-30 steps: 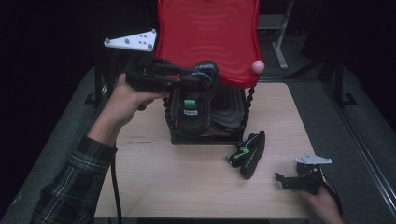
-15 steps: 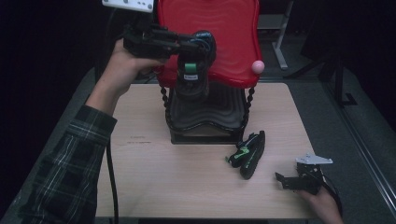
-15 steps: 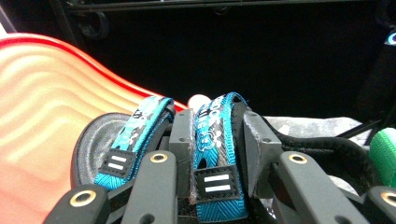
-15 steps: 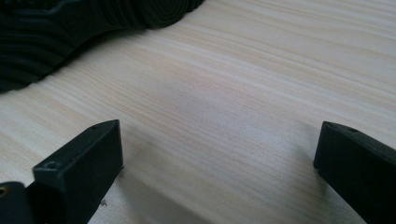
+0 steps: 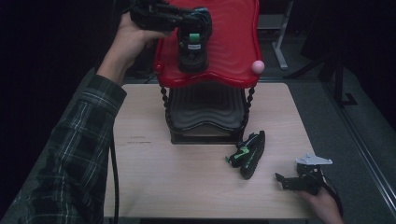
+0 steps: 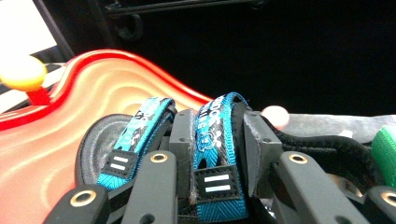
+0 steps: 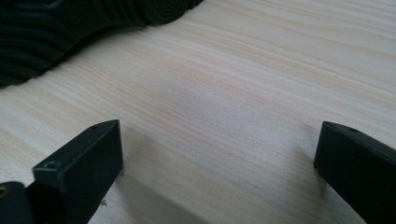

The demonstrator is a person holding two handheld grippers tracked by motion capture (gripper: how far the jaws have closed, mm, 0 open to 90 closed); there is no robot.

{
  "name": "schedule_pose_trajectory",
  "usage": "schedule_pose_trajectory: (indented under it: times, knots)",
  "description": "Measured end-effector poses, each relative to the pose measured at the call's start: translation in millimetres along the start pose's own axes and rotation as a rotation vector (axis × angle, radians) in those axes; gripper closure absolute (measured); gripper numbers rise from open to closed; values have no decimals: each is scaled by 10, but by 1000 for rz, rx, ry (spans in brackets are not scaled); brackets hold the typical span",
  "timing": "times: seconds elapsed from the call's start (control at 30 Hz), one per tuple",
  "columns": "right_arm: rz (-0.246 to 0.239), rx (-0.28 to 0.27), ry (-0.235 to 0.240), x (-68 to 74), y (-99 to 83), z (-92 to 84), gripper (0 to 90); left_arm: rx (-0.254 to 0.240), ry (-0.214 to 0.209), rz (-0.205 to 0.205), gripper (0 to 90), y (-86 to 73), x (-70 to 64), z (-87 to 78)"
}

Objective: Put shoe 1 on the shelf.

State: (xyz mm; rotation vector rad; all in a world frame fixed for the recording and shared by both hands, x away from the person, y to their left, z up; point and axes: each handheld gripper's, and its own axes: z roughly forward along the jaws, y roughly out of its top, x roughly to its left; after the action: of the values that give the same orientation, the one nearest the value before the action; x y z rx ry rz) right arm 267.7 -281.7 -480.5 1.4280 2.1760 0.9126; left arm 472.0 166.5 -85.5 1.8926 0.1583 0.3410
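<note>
1. Left gripper (image 5: 189, 21): held high above the far edge of the table (image 5: 140, 186), over the red top tray (image 5: 233, 46) of the two-tier stand. Its jaws pinch a black sandal (image 5: 191, 51) with blue straps and a green tag; in the left gripper view the pads press on one blue strap (image 6: 212, 154).
2. Black sandal: hangs from the left gripper over the left part of the red top tray; whether its sole touches the tray cannot be told.
3. Second sandal (image 5: 250, 154): lies on its side on the table, near the right front corner of the stand's dark lower tray (image 5: 205, 112).
4. Right gripper (image 5: 289, 182): rests low near the table's front right corner, held by the person's right hand (image 5: 322, 205). Its jaws stand spread wide, with bare wood between them in the right gripper view.
5. Pink knob (image 5: 257, 66): sits at the red tray's front right corner.
</note>
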Motion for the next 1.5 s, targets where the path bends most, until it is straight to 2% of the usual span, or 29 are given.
schedule_pose_trajectory:
  times: [0.17, 0.27, 0.5, 0.63, 0.7, 0.73, 0.77, 0.8, 0.87, 0.93, 1.07, 1.17, 1.2, 1.37, 1.43, 1.5]
  knots:
    - [4, -1, 3, -3, -1, -1, 10, 20, 45, 34, 688, -74, 136, 125]
    - [5, -3, 5, -10, -1, -3, 10, 2, 42, 47, 688, -113, 171, 173]
    - [3, -3, 3, -4, -2, -1, 10, 24, 26, 95, 688, -160, 120, 187]
    - [1, -1, 0, -1, 0, -1, 10, 22, 22, 97, 687, -192, 100, 203]
    - [-1, 0, -1, 0, 0, 0, 10, 16, 24, 94, 658, -200, 93, 204]
    - [-2, 0, -1, 1, 0, 0, 10, 11, 49, 67, 551, -199, 92, 199]
    - [-2, 0, -1, 1, 0, 0, 10, 11, 49, 67, 500, -199, 92, 199]
    - [-1, 1, -2, 2, -1, 0, 10, 3, 46, 47, 500, -195, 95, 184]
    - [0, 0, 0, 0, -1, 0, 10, -9, 49, 20, 435, -183, 82, 145]
    - [1, 0, 1, -1, -1, -1, 10, -4, 47, -18, 317, -174, 44, 76]
    - [-2, 0, 0, 0, -1, 0, 10, 7, 53, -32, 214, -187, -32, -5]
    - [-2, 1, -2, 3, 0, 1, 9, 15, 56, -47, 175, -235, -157, -118]
    - [-2, 1, -2, 3, 0, 1, 9, 15, 56, -47, 165, -235, -157, -118]
    - [-2, 1, 0, 1, -2, -1, 10, 26, 59, -63, 162, -357, -360, -303]
    - [-2, 1, -1, 2, -2, -1, 10, 28, 59, -61, 162, -381, -392, -327]
    - [-3, 1, -2, 3, -2, -1, 9, 15, 48, -67, 163, -455, -500, -396]
